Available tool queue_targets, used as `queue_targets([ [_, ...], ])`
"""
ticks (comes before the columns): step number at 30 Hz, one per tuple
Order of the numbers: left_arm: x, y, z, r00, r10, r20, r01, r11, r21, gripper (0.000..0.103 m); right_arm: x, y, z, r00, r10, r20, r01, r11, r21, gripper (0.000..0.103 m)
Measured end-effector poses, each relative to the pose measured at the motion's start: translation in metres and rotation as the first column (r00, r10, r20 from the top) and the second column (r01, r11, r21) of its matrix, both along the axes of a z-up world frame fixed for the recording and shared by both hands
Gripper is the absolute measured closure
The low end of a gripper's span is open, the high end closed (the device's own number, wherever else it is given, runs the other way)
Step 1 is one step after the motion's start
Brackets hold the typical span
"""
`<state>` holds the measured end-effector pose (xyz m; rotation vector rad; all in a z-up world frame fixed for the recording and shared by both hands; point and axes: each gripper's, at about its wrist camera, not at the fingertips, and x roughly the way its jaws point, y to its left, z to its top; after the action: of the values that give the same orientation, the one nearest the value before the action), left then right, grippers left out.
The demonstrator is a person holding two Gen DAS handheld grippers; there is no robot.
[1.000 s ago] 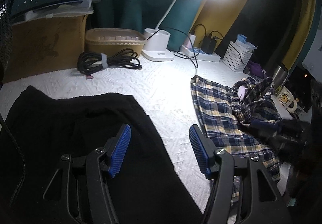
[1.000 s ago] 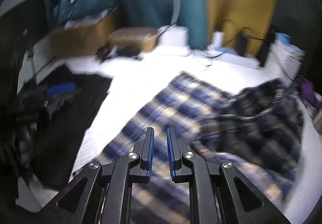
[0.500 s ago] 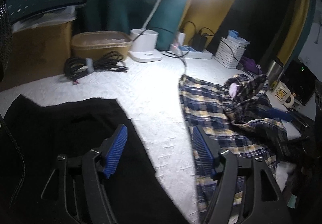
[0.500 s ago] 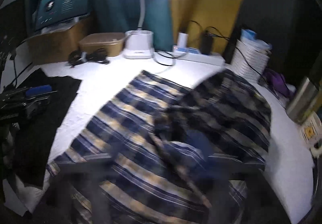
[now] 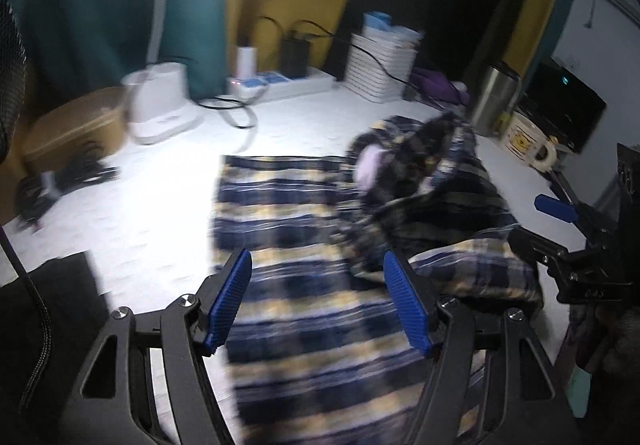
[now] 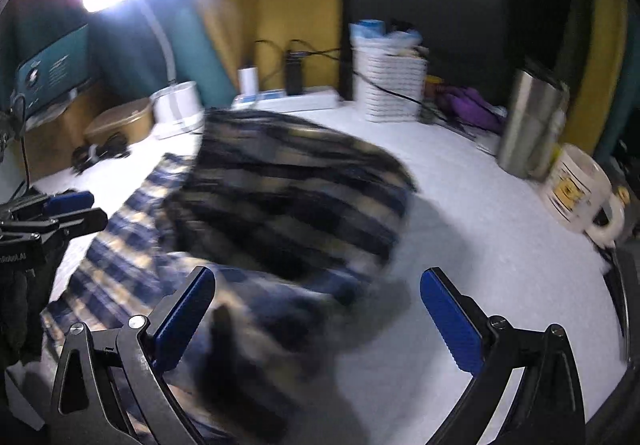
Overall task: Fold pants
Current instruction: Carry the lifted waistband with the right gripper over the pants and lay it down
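Blue, yellow and black plaid pants (image 5: 296, 245) lie on the white table (image 5: 152, 205), one leg flat, the other part bunched in a heap (image 5: 432, 181) at the right. My left gripper (image 5: 324, 301) is open and empty, hovering over the flat leg. My right gripper (image 6: 316, 317) is open and empty, over the near edge of the bunched pants (image 6: 288, 197). The right gripper also shows in the left wrist view (image 5: 576, 241) at the pants' right side. The left gripper shows in the right wrist view (image 6: 60, 213). Both views are motion-blurred.
A black garment (image 5: 48, 305) lies at the table's left. At the back stand a lamp base (image 5: 160, 105), a tan container (image 5: 72, 125), a cable coil (image 5: 60, 181), a power strip (image 5: 280, 81) and a white basket (image 5: 380, 65). A steel tumbler (image 6: 532, 125) and mug (image 6: 580, 189) stand right.
My left gripper has swung right, from over the black garment to over the plaid pants. My right gripper has opened and shifted right, with the bunched part dropped onto the table.
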<state>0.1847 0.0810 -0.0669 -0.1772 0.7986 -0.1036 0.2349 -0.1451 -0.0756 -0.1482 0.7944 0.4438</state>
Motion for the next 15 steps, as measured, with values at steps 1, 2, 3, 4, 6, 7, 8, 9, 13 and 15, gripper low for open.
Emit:
queue_targets([
  [1, 0.006, -0.004, -0.001, 1.000, -0.013, -0.010, 0.013, 1.000, -0.012, 0.034, 0.004, -0.012, -0.002, 1.000, -0.023, -0.007, 0.023, 1.000, 0.011, 0.000],
  [2, 0.013, -0.009, -0.003, 0.999, -0.025, -0.023, 0.025, 0.999, -0.024, 0.034, 0.007, -0.020, -0.004, 0.999, -0.037, -0.013, 0.038, 0.999, 0.019, 0.000],
  [3, 0.019, -0.013, -0.005, 0.999, -0.033, -0.033, 0.032, 0.999, -0.030, 0.034, 0.010, -0.028, -0.005, 0.998, -0.052, -0.021, 0.053, 0.998, 0.029, 0.000],
  [4, 0.025, -0.016, -0.007, 0.998, -0.035, -0.044, 0.033, 0.999, -0.032, 0.034, 0.012, -0.036, -0.007, 0.997, -0.067, -0.031, 0.068, 0.997, 0.040, 0.000],
  [6, 0.037, -0.020, -0.013, 0.997, -0.027, -0.074, 0.025, 0.999, -0.023, 0.034, 0.017, -0.051, -0.011, 0.995, -0.088, -0.045, 0.091, 0.994, 0.057, 0.000],
  [7, 0.042, -0.022, -0.017, 0.996, -0.030, -0.087, 0.028, 0.999, -0.021, 0.034, 0.018, -0.056, -0.013, 0.994, -0.097, -0.048, 0.100, 0.993, 0.062, 0.000],
  [8, 0.046, -0.023, -0.020, 0.995, -0.034, -0.099, 0.032, 0.999, -0.020, 0.034, 0.020, -0.062, -0.015, 0.993, -0.107, -0.053, 0.111, 0.992, 0.065, 0.000],
  [9, 0.051, -0.024, -0.025, 0.993, -0.039, -0.116, 0.036, 0.999, -0.025, 0.034, 0.022, -0.064, -0.016, 0.992, -0.114, -0.056, 0.117, 0.991, 0.068, 0.000],
  [13, 0.063, -0.024, -0.041, 0.986, -0.048, -0.159, 0.037, 0.997, -0.068, 0.035, 0.026, -0.073, -0.026, 0.989, -0.125, -0.076, 0.130, 0.989, 0.072, 0.000],
  [15, 0.065, -0.026, -0.042, 0.988, -0.061, -0.142, 0.052, 0.996, -0.067, 0.036, 0.028, -0.073, -0.028, 0.989, -0.123, -0.081, 0.129, 0.989, 0.074, 0.000],
])
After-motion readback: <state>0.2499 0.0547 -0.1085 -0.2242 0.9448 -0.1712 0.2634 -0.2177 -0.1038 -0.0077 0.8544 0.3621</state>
